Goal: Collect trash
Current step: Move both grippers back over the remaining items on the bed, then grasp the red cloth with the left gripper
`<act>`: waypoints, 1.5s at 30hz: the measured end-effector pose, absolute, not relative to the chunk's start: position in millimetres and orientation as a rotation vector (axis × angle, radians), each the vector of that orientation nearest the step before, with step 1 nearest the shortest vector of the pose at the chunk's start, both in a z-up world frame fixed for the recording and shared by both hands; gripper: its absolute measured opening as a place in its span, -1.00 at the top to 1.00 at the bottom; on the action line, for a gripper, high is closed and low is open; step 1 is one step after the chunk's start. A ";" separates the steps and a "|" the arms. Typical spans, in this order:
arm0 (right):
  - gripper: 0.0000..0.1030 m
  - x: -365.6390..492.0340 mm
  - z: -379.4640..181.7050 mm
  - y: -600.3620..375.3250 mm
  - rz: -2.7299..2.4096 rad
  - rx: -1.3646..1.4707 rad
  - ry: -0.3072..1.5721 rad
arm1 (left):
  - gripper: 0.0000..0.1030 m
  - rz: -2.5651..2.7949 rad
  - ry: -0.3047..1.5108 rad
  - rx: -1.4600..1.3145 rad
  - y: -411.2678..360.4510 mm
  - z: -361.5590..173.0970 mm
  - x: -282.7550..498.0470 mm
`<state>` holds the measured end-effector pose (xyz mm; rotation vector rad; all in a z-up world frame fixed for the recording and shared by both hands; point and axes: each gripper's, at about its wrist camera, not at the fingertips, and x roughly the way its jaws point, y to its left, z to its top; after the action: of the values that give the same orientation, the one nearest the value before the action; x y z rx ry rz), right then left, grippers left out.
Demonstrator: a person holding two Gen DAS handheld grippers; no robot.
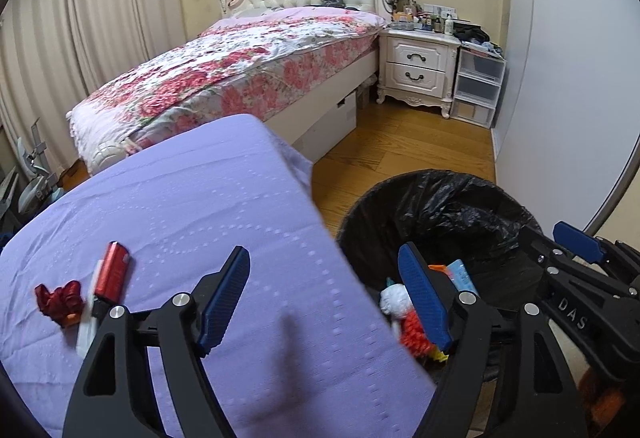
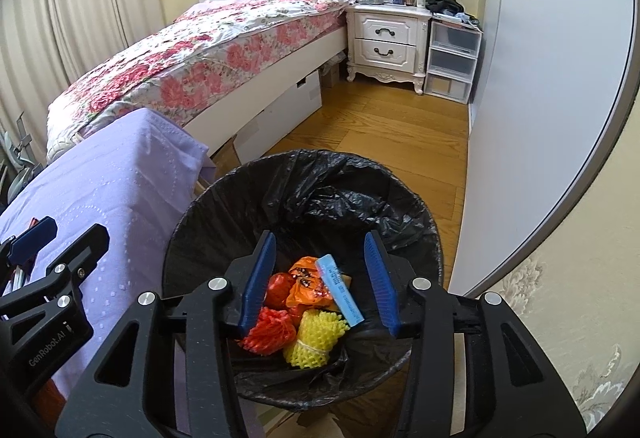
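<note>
A bin lined with a black bag [image 2: 320, 197] stands on the floor beside a table under a purple cloth [image 1: 180, 205]. Inside lie red foam net [image 2: 268, 330], yellow foam net [image 2: 316, 338], an orange wrapper [image 2: 308, 282] and a blue-white packet [image 2: 340, 290]. My right gripper [image 2: 320, 278] is open and empty above the bin. My left gripper [image 1: 324, 294] is open and empty over the table's right edge. On the cloth to its left lie a red box [image 1: 112, 274], a crumpled red wrapper [image 1: 58, 298] and a white stick [image 1: 88, 322].
A bed with a floral cover [image 1: 240, 65] stands behind the table. A white nightstand [image 1: 416, 69] and plastic drawers [image 1: 476, 89] stand at the back. A white wardrobe [image 1: 568, 97] runs along the right. Wooden floor [image 1: 400, 157] lies between them.
</note>
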<state>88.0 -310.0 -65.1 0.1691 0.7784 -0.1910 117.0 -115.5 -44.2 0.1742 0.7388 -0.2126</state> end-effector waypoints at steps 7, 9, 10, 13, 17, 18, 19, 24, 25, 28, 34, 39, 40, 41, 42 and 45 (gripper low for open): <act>0.12 88.4 -61.6 -277.1 -0.117 0.149 0.786 | -0.44 -0.120 0.741 0.140 -65.6 -39.8 109.7; 0.12 89.3 -60.7 -265.1 -0.093 0.136 0.787 | -0.44 -0.092 0.738 0.133 -51.7 -38.9 107.6; 0.12 89.8 -60.1 -258.9 -0.080 0.130 0.787 | -0.44 -0.077 0.737 0.130 -43.7 -38.6 106.2; 0.12 91.4 -58.5 -235.7 -0.032 0.105 0.790 | -0.45 -0.027 0.738 0.118 -20.6 -38.5 102.8; 0.12 92.0 -56.3 -208.2 0.020 0.071 0.795 | -0.45 0.047 0.746 0.084 14.2 -39.0 99.9; 0.12 92.1 -56.1 -201.6 0.033 0.063 0.796 | -0.45 0.063 0.747 0.075 21.6 -39.1 99.4; 0.12 92.4 -55.8 -193.3 0.050 0.053 0.798 | -0.45 0.082 0.748 0.064 29.7 -38.8 99.1; 0.11 94.1 -54.6 -160.6 0.101 0.012 0.804 | -0.48 0.150 0.748 0.012 65.7 -36.0 99.4; 0.11 94.5 -54.5 -155.1 0.107 0.006 0.805 | -0.48 0.155 0.748 0.004 71.8 -35.7 99.9; 0.10 96.6 -55.0 -139.8 0.130 -0.015 0.809 | -0.49 0.161 0.750 -0.017 83.2 -35.1 103.1; 0.10 100.1 -58.8 -117.4 0.161 -0.047 0.823 | -0.50 0.135 0.775 -0.008 87.0 -42.6 115.5; 0.09 102.2 -61.5 -109.5 0.168 -0.053 0.833 | -0.50 0.104 0.793 -0.006 87.8 -48.5 124.5; 0.09 102.2 -61.6 -109.3 0.169 -0.053 0.834 | -0.50 0.099 0.793 -0.008 88.8 -48.9 123.9; 0.09 102.1 -61.6 -108.8 0.169 -0.053 0.834 | -0.44 0.096 0.791 -0.010 90.0 -49.0 124.4; 0.09 102.0 -61.7 -108.3 0.170 -0.054 0.835 | -0.37 0.089 0.789 -0.014 90.7 -49.0 123.6; 0.09 102.3 -62.1 -108.5 0.170 -0.053 0.836 | -0.12 0.068 0.797 -0.020 91.9 -50.1 121.7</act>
<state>102.3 -108.5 -62.1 -0.0531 0.8362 0.1697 121.7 91.9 -50.1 -0.0196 0.7973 0.0680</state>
